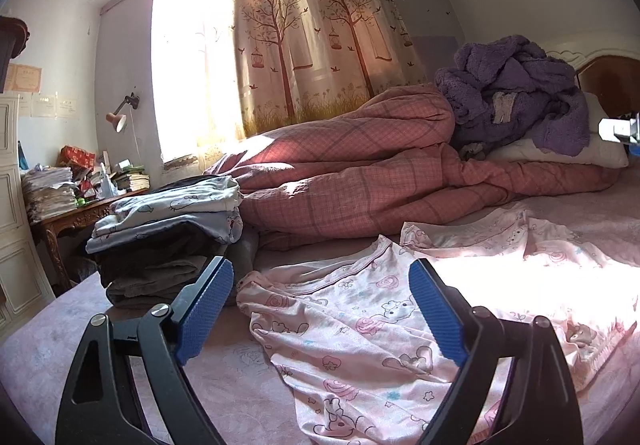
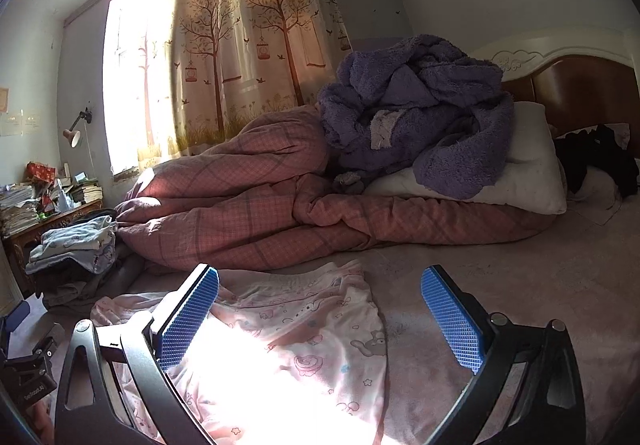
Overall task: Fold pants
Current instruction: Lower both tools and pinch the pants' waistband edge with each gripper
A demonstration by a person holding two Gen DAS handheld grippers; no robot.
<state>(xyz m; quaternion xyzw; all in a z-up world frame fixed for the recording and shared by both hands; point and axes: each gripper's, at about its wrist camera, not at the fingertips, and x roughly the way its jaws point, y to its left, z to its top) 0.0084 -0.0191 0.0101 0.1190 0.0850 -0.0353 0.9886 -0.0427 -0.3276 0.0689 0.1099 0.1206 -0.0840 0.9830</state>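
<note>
Pink pants loose on bed, both tongs spread, empty.

Curtain: cream, printed with trees and birdcages, beside a bright window.
Quilt: pink plaid, bunched across the bed behind the sheet.
Purple blanket: fleecy, heaped on a white pillow and the quilt's end.
Headboard: brown wood with a cream carved rim.
Folded stack: pale printed garments over dark ones, at the bed's edge.
Desk: carved wood, loaded with papers and books.
Lamp: pink shade, fixed to the wall.
Dark clothes: piled by the headboard.
</note>
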